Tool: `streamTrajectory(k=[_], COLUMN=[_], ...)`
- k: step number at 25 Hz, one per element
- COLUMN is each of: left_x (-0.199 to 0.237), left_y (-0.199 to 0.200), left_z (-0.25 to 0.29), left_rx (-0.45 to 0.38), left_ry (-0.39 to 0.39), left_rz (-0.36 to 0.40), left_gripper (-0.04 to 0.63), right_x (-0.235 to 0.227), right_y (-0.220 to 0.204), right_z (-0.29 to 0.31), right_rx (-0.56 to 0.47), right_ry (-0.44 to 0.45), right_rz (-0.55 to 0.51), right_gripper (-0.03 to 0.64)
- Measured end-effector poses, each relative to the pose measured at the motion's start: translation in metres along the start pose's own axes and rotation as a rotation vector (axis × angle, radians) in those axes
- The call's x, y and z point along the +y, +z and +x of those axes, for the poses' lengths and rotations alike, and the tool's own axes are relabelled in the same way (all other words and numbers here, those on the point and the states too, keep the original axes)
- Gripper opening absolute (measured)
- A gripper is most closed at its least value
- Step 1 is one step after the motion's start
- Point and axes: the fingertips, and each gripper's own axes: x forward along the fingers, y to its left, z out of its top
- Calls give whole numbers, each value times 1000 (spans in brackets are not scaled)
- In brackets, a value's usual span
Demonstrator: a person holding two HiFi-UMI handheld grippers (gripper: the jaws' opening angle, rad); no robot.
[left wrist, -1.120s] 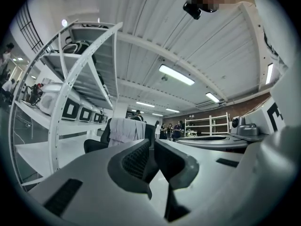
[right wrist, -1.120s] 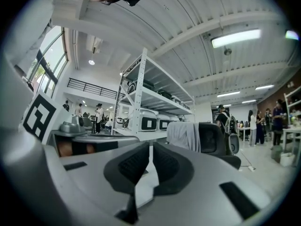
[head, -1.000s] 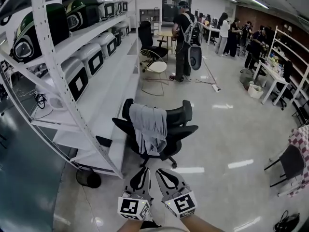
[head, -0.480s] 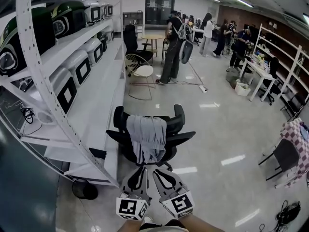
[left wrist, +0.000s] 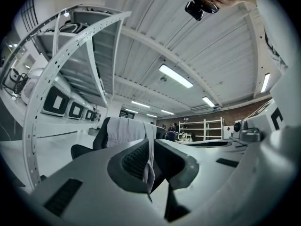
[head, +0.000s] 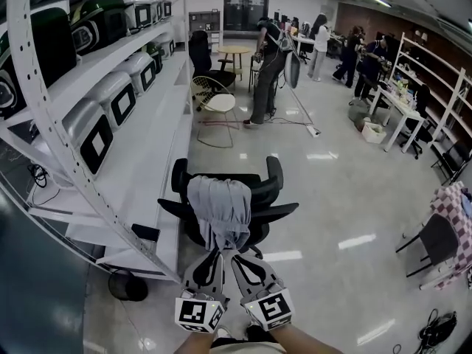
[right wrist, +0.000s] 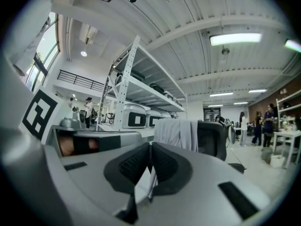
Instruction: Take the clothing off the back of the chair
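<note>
Two grippers sit side by side at the bottom of the head view, tips aimed at the black chair (head: pixel 271 186). The grey clothing (head: pixel 219 209) is draped over the chair back, hanging down the side facing us, hem just above the gripper tips. For the left gripper (head: pixel 214 255), its own view shows the fingers (left wrist: pixel 134 157) closed together; we see the clothing only through the slit beyond them, with no cloth pinched at the tips. The right gripper (head: pixel 237 256) is the same, with fingers (right wrist: pixel 164 164) shut tip to tip and the clothing hanging just past them. We cannot tell whether either tip touches the hem. The chair stands on the glossy floor (head: pixel 339 198) beside a white shelving rack (head: pixel 110 57) holding machines. People (head: pixel 267 57) stand well apart at the far end.
</note>
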Motion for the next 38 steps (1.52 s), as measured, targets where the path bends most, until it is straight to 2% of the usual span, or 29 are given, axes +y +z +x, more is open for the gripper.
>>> streamTrajectory(k=[4, 13, 19, 21, 22, 23, 24, 27, 31, 34, 38], left_x=[0, 8, 26, 38, 45, 53, 61, 83, 100, 107, 109], left_y=[4, 6, -9, -10, -9, -8, -7, -5, 0, -4, -8], left_z=[17, 53, 61, 66, 68, 71, 73, 83, 99, 109, 118], left_rx=[2, -12, 35, 52, 57, 62, 69, 83, 90, 104, 97], left_ry=[31, 163, 201, 201, 202, 205, 207, 210, 188, 158, 111], left_rz=[18, 54, 56, 53, 57, 63, 66, 72, 89, 63, 25], left_gripper=[25, 25, 34, 125, 135, 140, 149, 189, 226, 252, 253], right_x=[-21, -72, -89, -96, -100, -105, -110, -120, -124, -121, -117], right_y=[3, 3, 2, 1, -1, -2, -3, -6, -10, -12, -10], right_z=[7, 23, 45, 54, 58, 62, 66, 75, 89, 100, 110], right_rx=[-10, -34, -48, -41, -34, -27, -21, 1, 23, 35, 35], right_ry=[27, 108, 109, 88, 74, 59, 44, 14, 8, 22, 47], right_rz=[1, -5, -31, -26, -21, -15, -8, 4, 15, 8, -3], right_gripper=[18, 19, 20, 22, 45, 127, 175, 175, 214, 219, 218])
